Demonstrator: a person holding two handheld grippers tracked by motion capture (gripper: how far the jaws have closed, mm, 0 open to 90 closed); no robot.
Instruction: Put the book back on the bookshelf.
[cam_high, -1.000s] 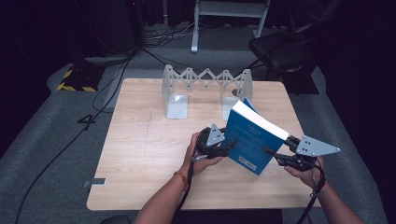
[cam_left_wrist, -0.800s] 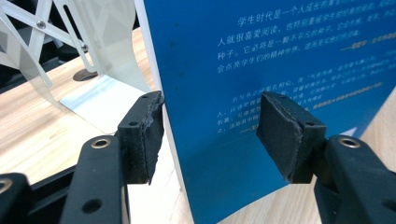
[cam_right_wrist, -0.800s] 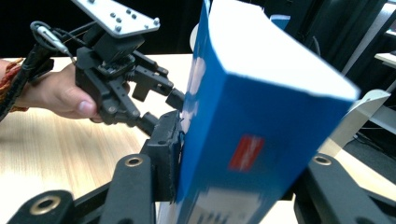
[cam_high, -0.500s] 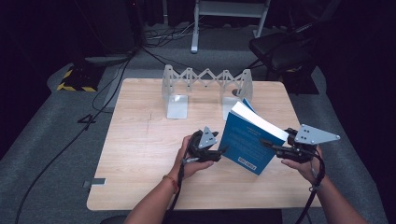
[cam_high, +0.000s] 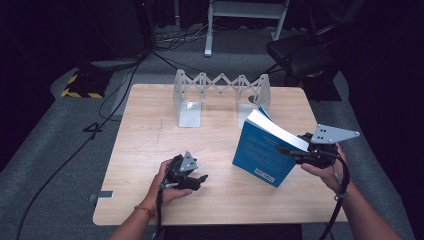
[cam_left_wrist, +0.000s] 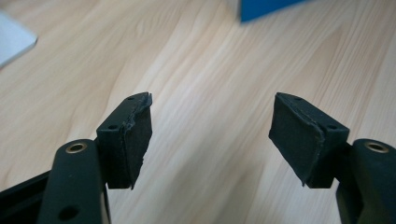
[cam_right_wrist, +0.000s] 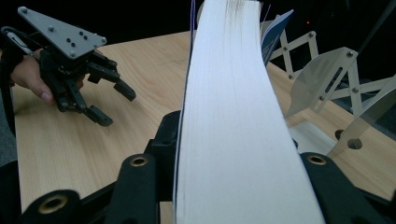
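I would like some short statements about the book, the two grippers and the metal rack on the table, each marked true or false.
1. The right gripper holds the blue book. True.
2. The book lies flat on the table. False: it is tilted up, with its lower corner near the wood.
3. The left gripper has something between its pads. False: its jaws stand open over bare wood and have just been opening.
4. The folding metal rack stands at the far side of the table. True.
5. The left gripper touches the book. False: it is apart from it, with bare table between them.
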